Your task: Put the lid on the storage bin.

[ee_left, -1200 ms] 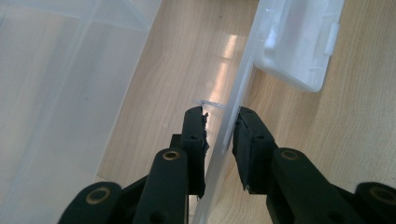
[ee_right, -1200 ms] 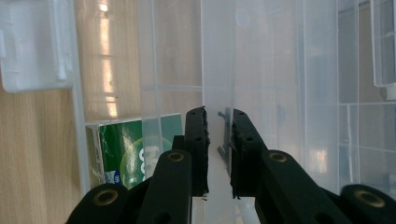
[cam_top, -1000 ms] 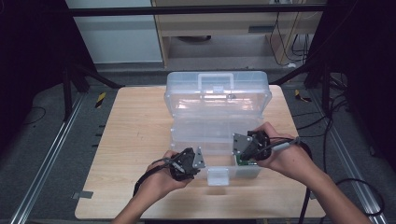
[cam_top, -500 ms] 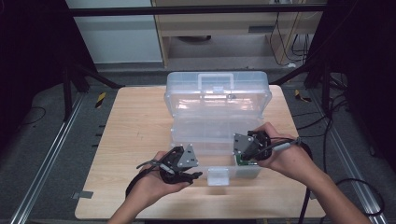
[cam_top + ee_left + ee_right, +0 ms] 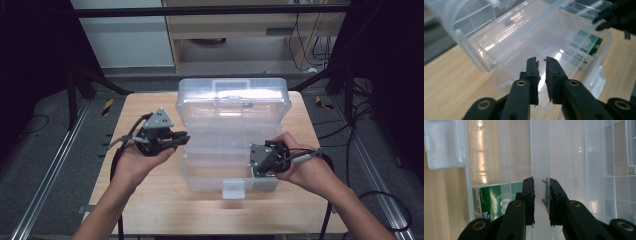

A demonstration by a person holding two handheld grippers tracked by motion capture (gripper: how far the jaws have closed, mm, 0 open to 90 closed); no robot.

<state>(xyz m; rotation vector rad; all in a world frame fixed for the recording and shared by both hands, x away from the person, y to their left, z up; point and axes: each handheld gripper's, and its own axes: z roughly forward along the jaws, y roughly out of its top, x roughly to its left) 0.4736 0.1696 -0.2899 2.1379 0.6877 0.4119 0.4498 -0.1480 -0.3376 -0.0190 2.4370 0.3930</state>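
Right gripper [image 5: 541, 182] jaws clamping tray wall [image 5: 540, 157]

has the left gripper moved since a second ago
Yes. The left gripper has gone from the front left corner of the clear plastic box up and back along its left side. Its jaws have just been closing, with nothing between them.

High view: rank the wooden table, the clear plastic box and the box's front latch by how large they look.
1. wooden table, largest.
2. clear plastic box, which covers much of the tabletop's middle.
3. front latch, a small tab on the box's near edge, clearly smallest.
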